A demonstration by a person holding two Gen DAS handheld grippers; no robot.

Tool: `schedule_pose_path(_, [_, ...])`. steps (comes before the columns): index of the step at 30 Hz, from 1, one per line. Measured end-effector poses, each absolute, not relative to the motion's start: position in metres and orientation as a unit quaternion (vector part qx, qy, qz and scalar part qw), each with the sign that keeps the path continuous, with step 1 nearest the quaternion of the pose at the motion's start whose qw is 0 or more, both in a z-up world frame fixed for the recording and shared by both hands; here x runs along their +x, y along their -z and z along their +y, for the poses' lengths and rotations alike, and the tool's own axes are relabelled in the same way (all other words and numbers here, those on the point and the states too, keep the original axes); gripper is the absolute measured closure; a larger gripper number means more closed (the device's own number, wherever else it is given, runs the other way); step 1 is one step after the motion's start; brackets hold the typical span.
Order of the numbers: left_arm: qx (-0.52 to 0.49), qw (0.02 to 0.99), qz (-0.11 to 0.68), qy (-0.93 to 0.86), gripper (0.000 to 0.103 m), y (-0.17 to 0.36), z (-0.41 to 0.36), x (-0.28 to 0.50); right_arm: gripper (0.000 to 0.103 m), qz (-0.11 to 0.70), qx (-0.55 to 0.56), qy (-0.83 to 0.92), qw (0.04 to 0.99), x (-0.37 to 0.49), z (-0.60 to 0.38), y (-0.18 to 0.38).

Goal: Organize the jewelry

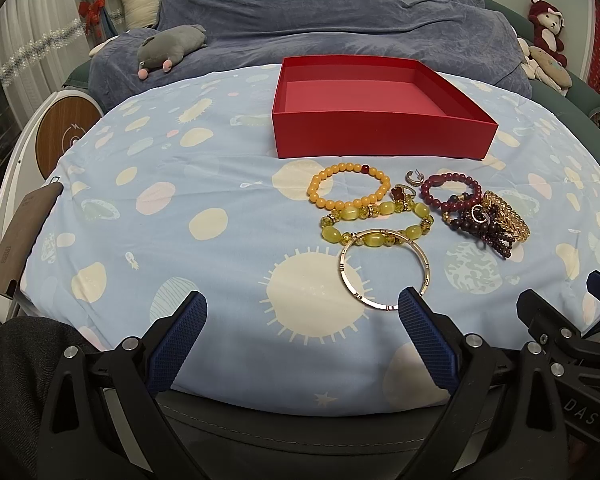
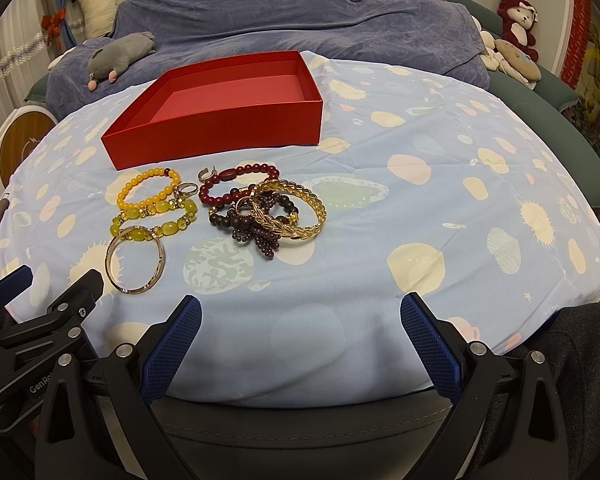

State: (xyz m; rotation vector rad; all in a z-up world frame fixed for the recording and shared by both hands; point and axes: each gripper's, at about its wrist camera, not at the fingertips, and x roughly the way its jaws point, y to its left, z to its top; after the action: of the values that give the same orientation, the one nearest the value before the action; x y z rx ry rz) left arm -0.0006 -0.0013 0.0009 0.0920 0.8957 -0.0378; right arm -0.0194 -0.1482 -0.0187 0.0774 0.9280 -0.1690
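An empty red box (image 1: 380,132) (image 2: 220,128) sits on the blue patterned cloth. In front of it lie an orange bead bracelet (image 1: 348,190) (image 2: 148,188), a yellow-green bead bracelet (image 1: 376,220) (image 2: 156,220), a thin metal bangle (image 1: 384,268) (image 2: 138,260), a dark red bead bracelet (image 1: 452,192) (image 2: 236,186), a gold leaf bracelet (image 1: 504,216) (image 2: 292,212), dark purple beads (image 2: 256,232), a ring (image 1: 404,192) and a small hoop earring (image 1: 413,177). My left gripper (image 1: 302,306) is open and empty, just short of the bangle. My right gripper (image 2: 300,308) is open and empty, near the table's front edge.
The cloth (image 2: 420,208) covers a round table. A blue-covered sofa (image 1: 320,20) with a grey plush toy (image 1: 168,46) stands behind. Red plush toys (image 2: 516,20) sit at the far right. A white round device (image 1: 60,128) stands at the left.
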Motion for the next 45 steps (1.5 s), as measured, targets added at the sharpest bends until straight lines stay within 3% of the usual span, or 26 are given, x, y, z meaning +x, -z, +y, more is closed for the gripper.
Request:
schedule_pose_path(33, [0.028,0.896,0.442,0.044,0.011,-0.002,-0.003,0.003,0.007,0.442,0.052,0.097,0.890,-0.018,-0.157,0.016])
schedule_pose_path(45, [0.019,0.865,0.498,0.061,0.011,0.019,-0.029,0.029,0.007,0.444,0.092,0.114,0.884,-0.012,-0.182,0.014])
